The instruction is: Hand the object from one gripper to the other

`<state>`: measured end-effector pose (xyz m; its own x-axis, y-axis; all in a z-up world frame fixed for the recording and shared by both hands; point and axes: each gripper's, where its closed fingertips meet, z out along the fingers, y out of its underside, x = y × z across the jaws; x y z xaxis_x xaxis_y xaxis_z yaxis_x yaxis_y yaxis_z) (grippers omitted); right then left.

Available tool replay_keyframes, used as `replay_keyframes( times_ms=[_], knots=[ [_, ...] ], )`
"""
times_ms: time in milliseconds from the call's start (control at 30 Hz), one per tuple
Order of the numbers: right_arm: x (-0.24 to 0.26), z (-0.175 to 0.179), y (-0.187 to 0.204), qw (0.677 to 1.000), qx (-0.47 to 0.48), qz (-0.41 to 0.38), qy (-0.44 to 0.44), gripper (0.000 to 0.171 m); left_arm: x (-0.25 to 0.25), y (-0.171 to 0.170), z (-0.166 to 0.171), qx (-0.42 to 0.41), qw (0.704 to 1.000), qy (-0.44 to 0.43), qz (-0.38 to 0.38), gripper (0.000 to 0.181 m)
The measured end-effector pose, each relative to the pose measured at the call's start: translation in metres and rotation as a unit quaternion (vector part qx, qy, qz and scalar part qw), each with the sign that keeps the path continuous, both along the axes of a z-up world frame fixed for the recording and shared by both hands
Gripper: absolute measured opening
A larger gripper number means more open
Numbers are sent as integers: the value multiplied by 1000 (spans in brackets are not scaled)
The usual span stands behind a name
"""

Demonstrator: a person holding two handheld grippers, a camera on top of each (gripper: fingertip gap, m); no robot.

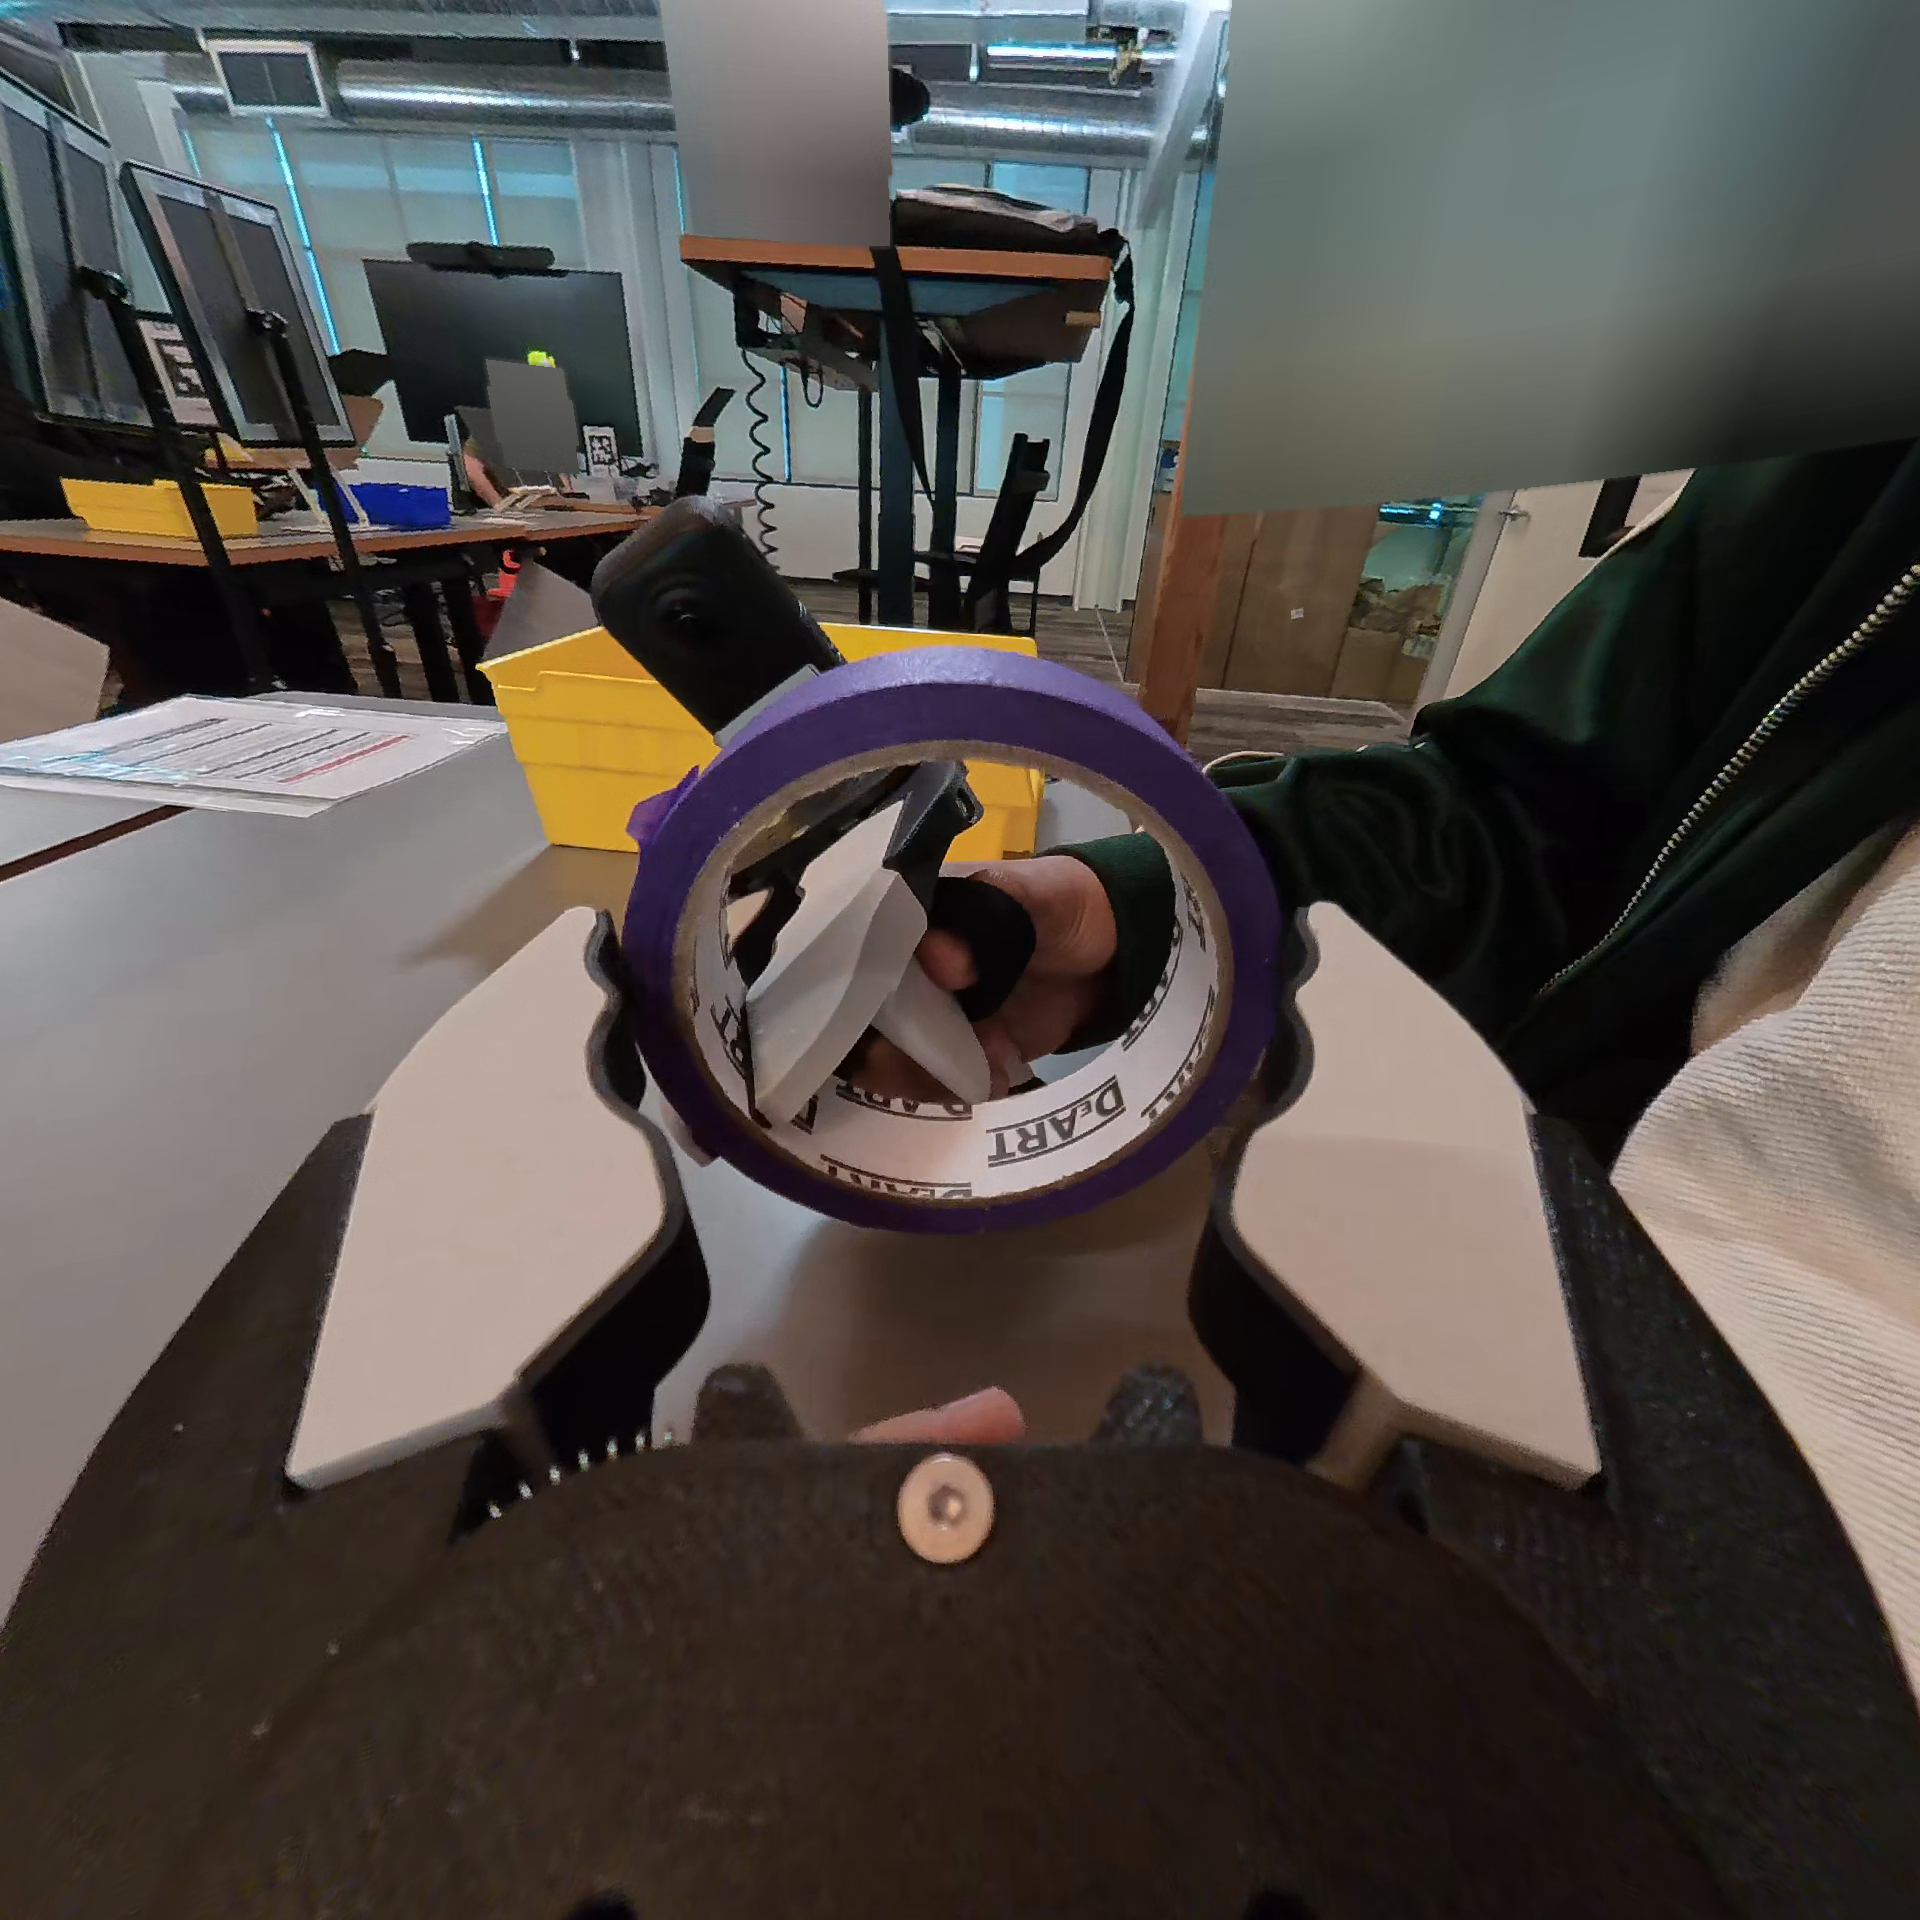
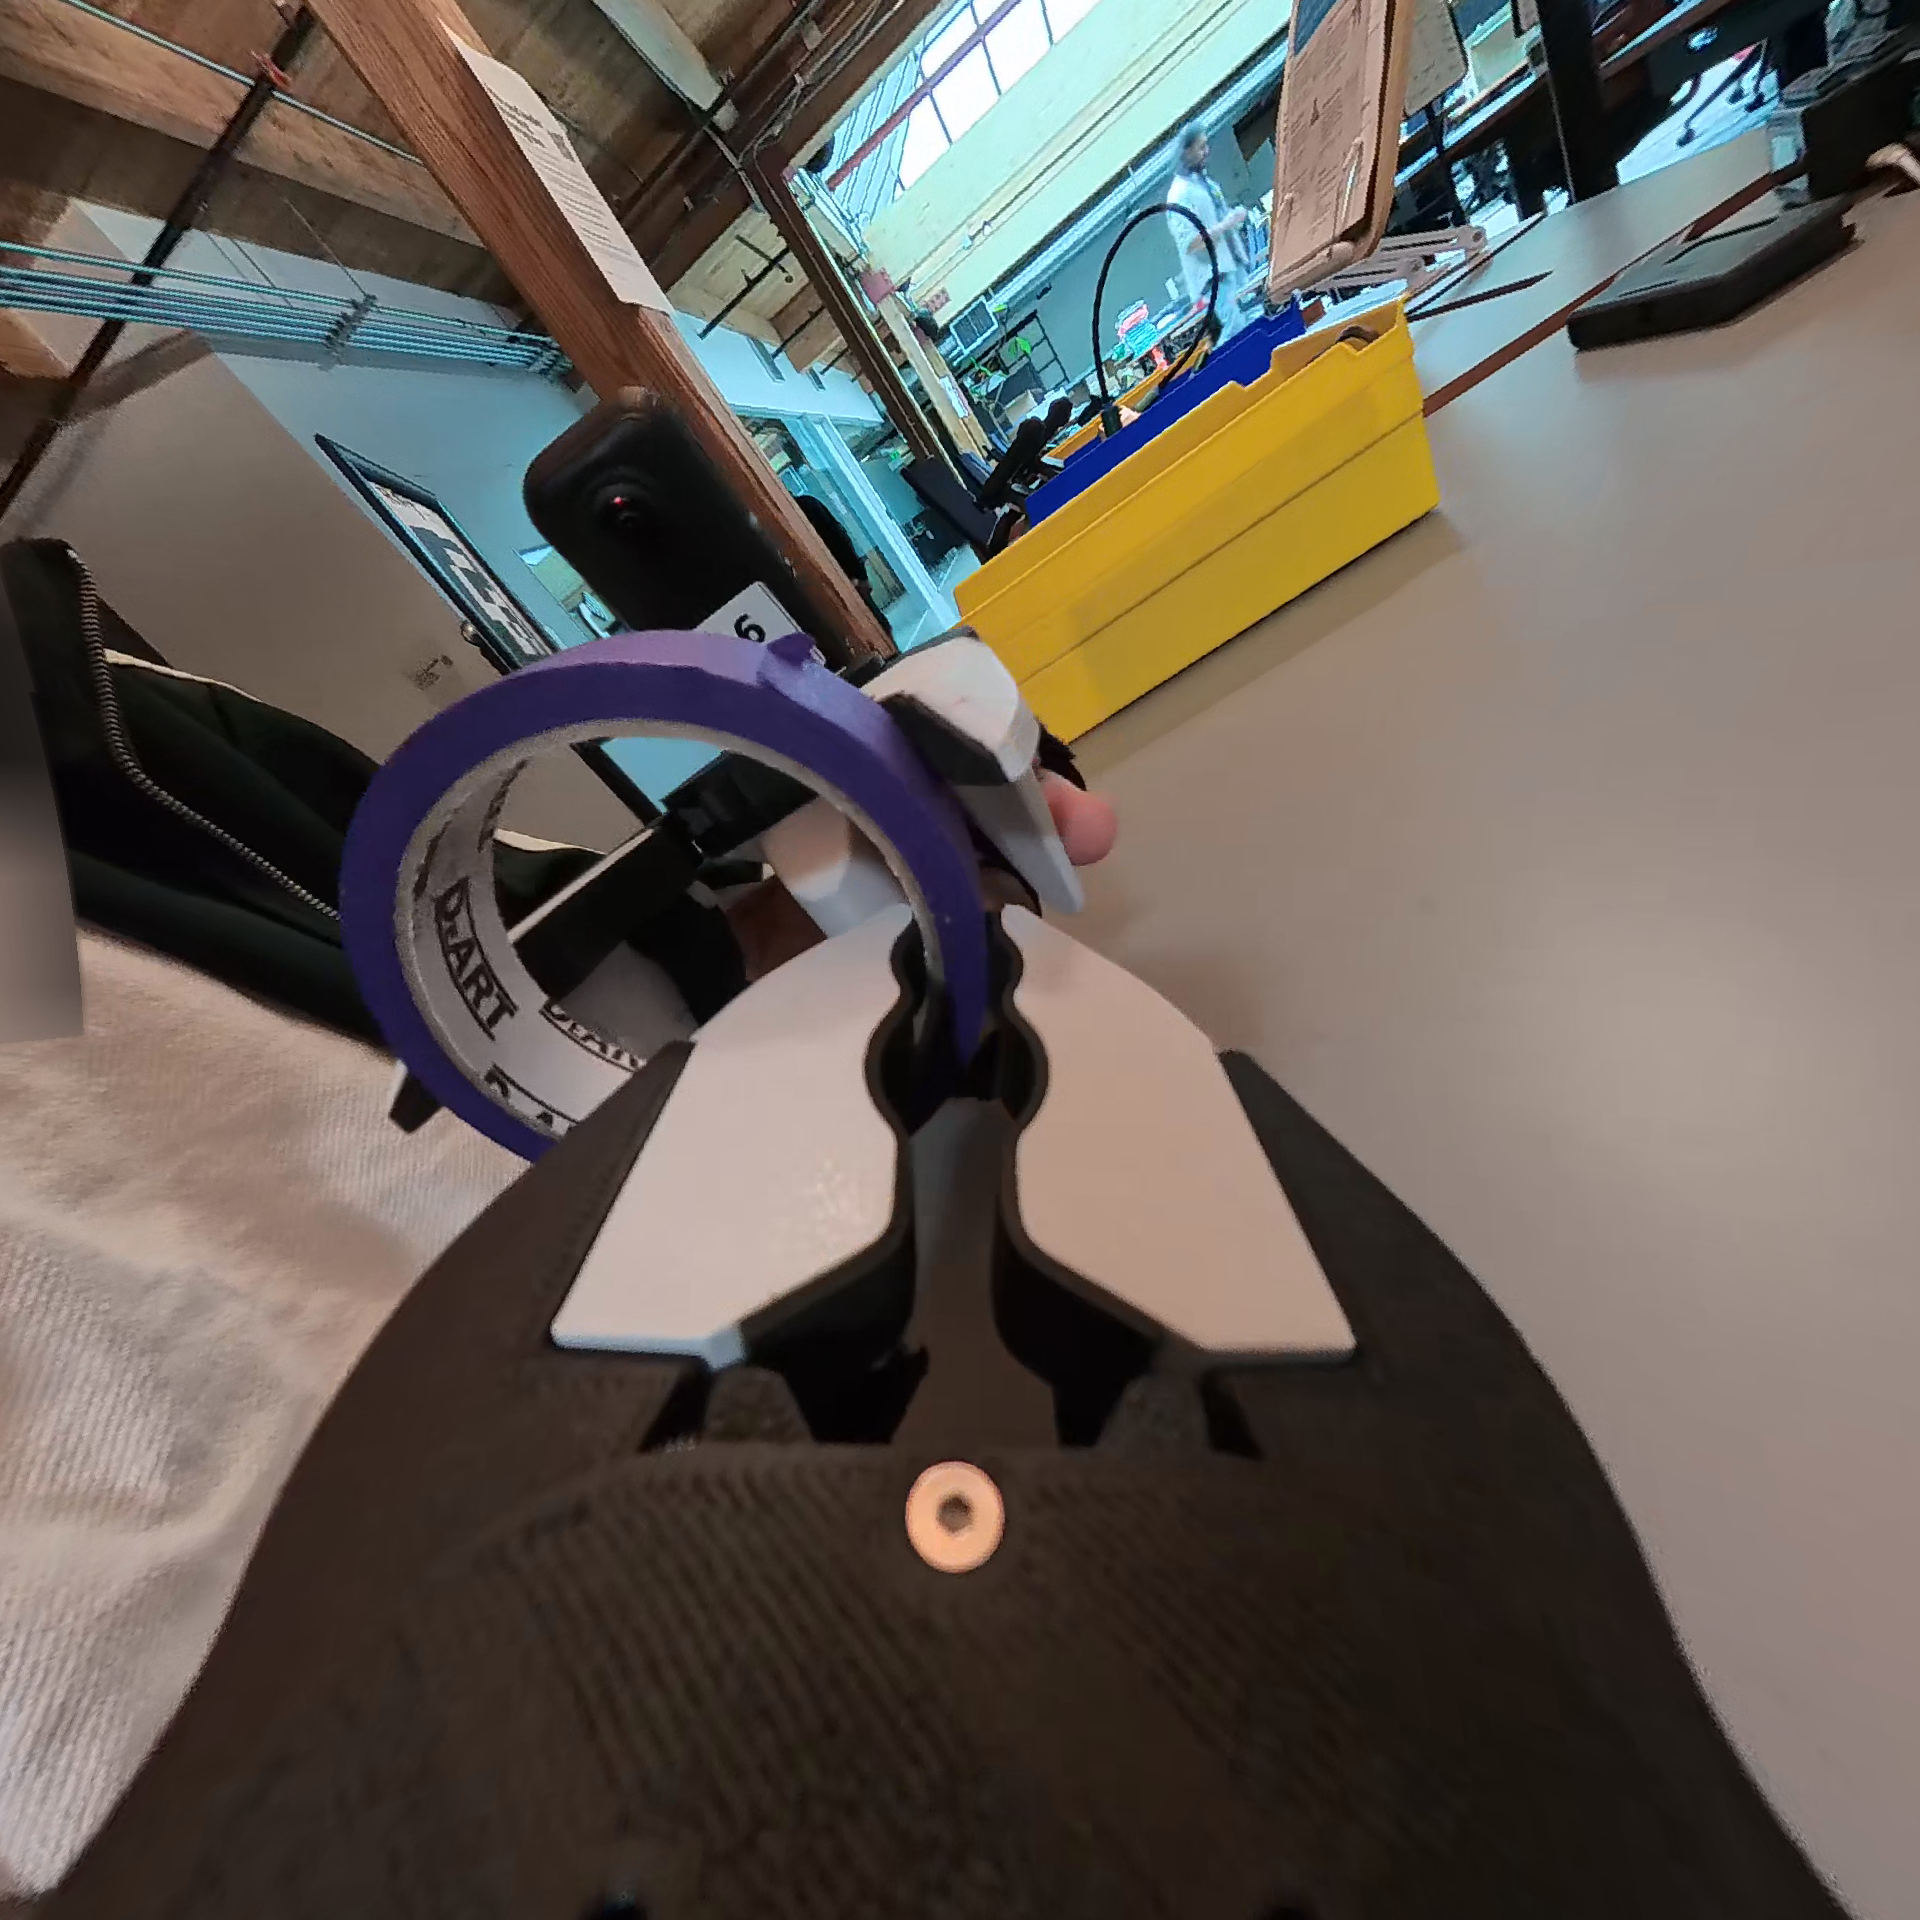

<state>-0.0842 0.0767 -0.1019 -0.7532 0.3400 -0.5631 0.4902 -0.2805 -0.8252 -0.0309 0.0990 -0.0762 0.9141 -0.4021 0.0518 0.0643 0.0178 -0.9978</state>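
Observation:
A purple tape roll (image 1: 935,696) with a white printed core is held upright above the grey table (image 1: 208,987). My left gripper (image 1: 951,966) grips it across its width, one finger pressed on each outer side. My right gripper (image 1: 738,1112) reaches in from the far side and pinches the roll's lower-left wall, with one finger inside the ring. In the right wrist view the right gripper (image 2: 956,966) is shut on the wall of the roll (image 2: 623,675). One white finger (image 2: 987,727) of the left gripper rests on the roll's outer face.
A yellow bin (image 1: 582,748) stands on the table just behind the roll, and shows in the right wrist view (image 2: 1247,520) with a blue bin (image 2: 1164,416) behind it. A printed sheet (image 1: 229,748) lies far left. A person's dark green sleeve (image 1: 1507,810) is on the right. There is about 5 cm between the tips of the two grippers.

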Motion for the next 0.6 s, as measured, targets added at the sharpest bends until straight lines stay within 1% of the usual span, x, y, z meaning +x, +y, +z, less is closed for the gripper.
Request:
replay_keyframes(
  times_ms=[167,200,267,333,367,400,500,567,600],
  knots=[
    [-2,0,1,1000,-6,-7,0,12,-2,2,-2,-11,1000,21,13,116],
    [-3,0,1,1000,-8,-12,-3,16,-3,2,-2,-12,999,27,19,116],
    [-8,-1,6,999,-15,-27,-10,34,-8,3,-4,-17,999,37,34,115],
    [-13,-1,13,998,-22,-48,-18,43,-16,3,-4,-20,997,43,53,115],
    [-17,-1,19,997,-22,-64,-22,43,-21,3,-4,-20,997,44,63,115],
    [-21,-2,26,996,-18,-87,-22,39,-27,2,-4,-20,996,44,77,115],
    [-29,4,49,987,-3,-159,6,39,-51,2,-12,-42,987,70,137,115],
    [-33,5,62,979,17,-201,18,39,-73,2,-25,-88,969,115,201,115],
    [-35,3,68,975,32,-221,19,40,-85,1,-33,-114,955,144,235,115]
  ],
)
